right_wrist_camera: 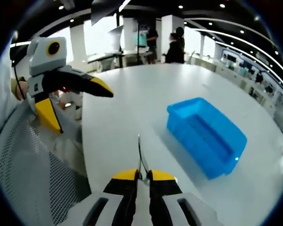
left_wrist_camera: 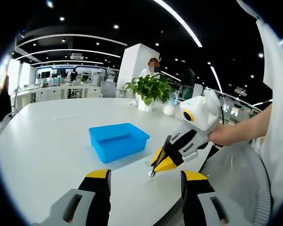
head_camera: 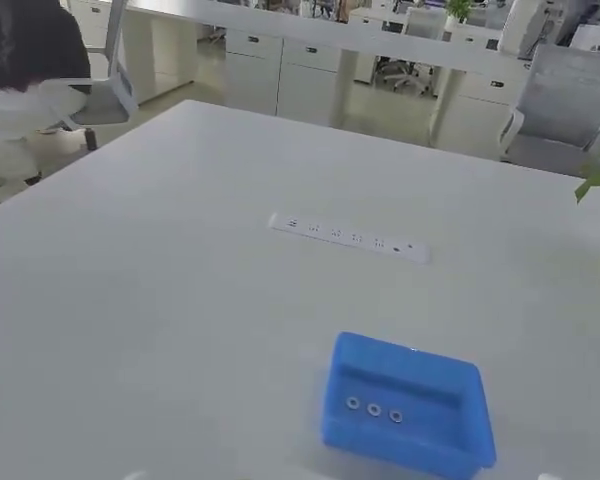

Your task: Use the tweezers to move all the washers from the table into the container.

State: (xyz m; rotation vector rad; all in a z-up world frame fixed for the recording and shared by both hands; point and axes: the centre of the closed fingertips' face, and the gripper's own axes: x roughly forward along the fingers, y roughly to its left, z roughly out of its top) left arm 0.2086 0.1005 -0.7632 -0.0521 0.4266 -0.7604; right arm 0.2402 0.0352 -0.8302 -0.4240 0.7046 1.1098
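Where the desk (head_camera: 180, 300) ended nearest the person, the right gripper (right_wrist_camera: 142, 176) had its jaws clamped on the tweezers (right_wrist_camera: 139, 153), whose thin tips pointed out over the desk's near edge. The left gripper (left_wrist_camera: 146, 181) hung beside it with its jaws apart. Just beyond, the blue container (head_camera: 380, 440) sat near that edge, with three washers (head_camera: 373, 409) in a row on its floor. Farther off, a power strip (head_camera: 350, 238) lay mid-desk.

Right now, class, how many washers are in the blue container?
3. All lie in a row on the floor of the blue container: left washer, middle washer, right washer. Its near wall may hide more.
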